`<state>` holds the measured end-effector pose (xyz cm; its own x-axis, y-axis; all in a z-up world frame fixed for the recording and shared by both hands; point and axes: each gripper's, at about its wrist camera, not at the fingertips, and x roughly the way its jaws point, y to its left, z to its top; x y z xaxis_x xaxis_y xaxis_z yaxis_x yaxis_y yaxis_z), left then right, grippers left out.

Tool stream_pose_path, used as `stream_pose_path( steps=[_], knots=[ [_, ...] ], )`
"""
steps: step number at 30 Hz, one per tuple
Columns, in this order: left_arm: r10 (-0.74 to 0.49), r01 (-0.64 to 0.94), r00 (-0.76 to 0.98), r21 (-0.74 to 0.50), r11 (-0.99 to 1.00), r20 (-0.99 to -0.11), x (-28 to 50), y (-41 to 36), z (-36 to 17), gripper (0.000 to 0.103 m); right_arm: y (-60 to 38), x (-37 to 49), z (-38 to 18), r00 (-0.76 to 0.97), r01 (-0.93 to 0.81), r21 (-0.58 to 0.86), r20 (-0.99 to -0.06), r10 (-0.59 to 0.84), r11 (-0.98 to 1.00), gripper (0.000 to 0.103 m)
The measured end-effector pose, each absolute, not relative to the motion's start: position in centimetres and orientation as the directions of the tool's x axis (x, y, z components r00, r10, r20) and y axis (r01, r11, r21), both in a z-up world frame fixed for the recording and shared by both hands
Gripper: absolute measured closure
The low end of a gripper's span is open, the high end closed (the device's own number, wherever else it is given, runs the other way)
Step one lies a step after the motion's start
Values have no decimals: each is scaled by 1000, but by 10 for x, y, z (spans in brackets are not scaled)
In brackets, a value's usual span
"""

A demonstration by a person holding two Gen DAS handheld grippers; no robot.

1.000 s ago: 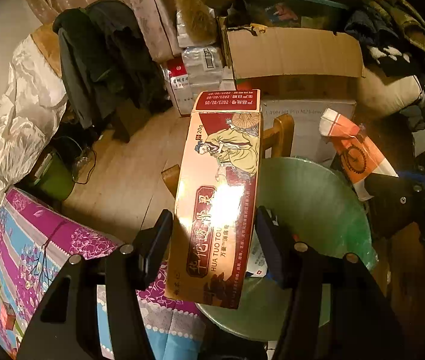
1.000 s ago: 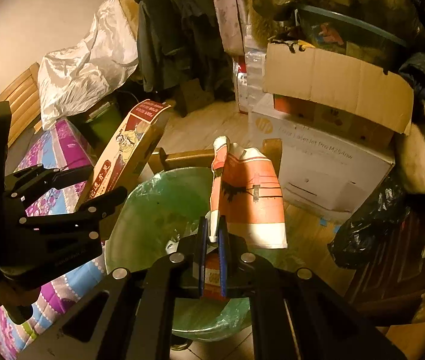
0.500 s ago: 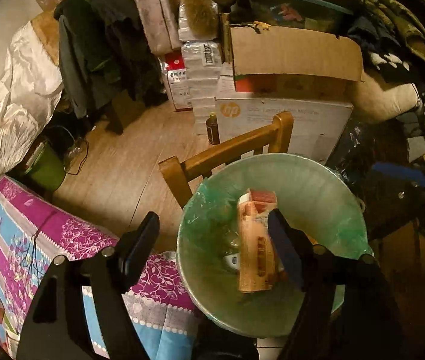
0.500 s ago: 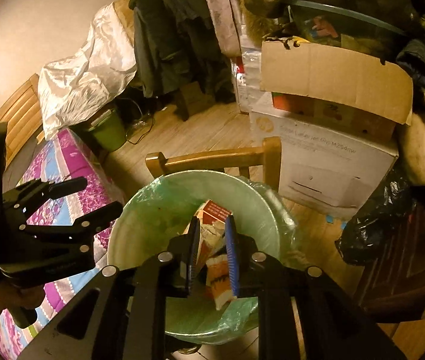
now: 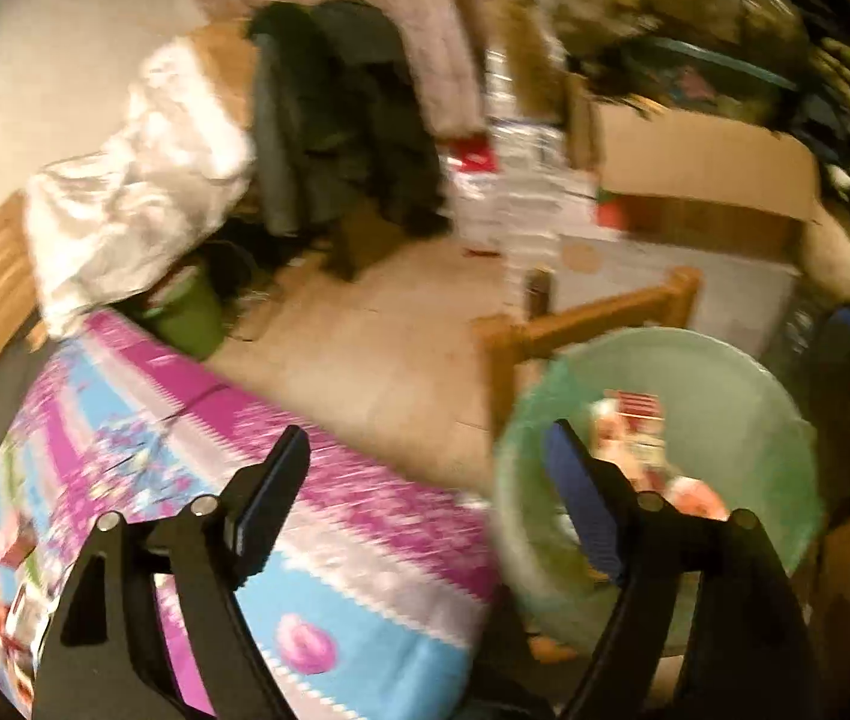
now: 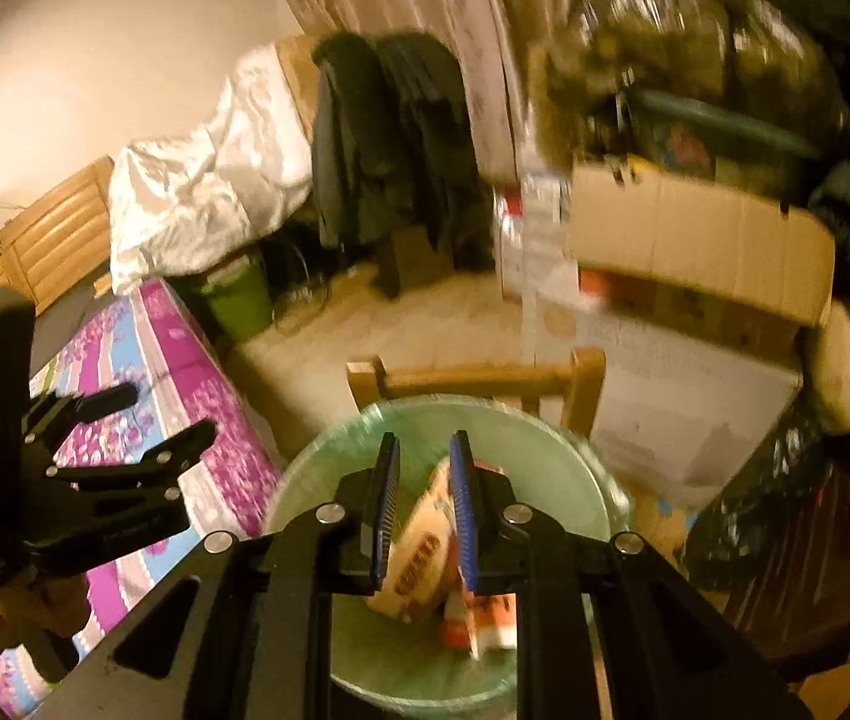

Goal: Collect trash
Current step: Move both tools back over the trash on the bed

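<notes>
A green-lined trash bin (image 5: 755,420) stands in front of a wooden chair. In it lie a tall tan box with a red top (image 5: 635,414) and an orange-and-white packet (image 6: 485,618). My left gripper (image 5: 425,435) hangs over the bed's edge, left of the bin, its jaws opening with nothing between them. In the right wrist view the left gripper (image 6: 167,411) shows at the left. My right gripper (image 6: 425,438) hovers above the bin (image 6: 545,450), jaws a narrow gap apart and gripping nothing. The tan box (image 6: 425,546) lies below that gap.
Behind the bin is a wooden chair back (image 6: 473,378). A bed with a purple and blue cover (image 5: 185,450) lies left. Cardboard boxes (image 5: 701,168), a white printer box (image 6: 665,408), dark jackets (image 5: 335,120), a green bucket (image 5: 191,312) and a black bag (image 6: 785,510) crowd the floor.
The left gripper let go of the tall box, which dropped into the bin, then swung left with wider jaws. The right gripper released the orange packet into the bin and parted slightly.
</notes>
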<state>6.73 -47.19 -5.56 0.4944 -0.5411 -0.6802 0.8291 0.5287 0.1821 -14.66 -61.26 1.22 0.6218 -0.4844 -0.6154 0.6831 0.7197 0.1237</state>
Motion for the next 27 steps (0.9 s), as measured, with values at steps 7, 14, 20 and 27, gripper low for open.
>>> stream_pose_path(
  steps=[7,14,20,27],
  knots=[
    [-439,681,633,189,708,-637,112,-385,-61,21,-551,-121,23,705,645,107,-466,-535,757,69],
    [-324,537,673,139,832,-664,146,-287,-74,21,-492,-66,8,755,509,94,-527,-391,856,68],
    [-236,427,679,113,897,-695,155,-194,-93,21,-423,-5,-16,760,329,59,-609,-227,942,62],
    [-147,256,664,38,966,-733,154,-65,-113,21,-334,69,-46,722,65,47,-692,-14,997,53]
  ],
)
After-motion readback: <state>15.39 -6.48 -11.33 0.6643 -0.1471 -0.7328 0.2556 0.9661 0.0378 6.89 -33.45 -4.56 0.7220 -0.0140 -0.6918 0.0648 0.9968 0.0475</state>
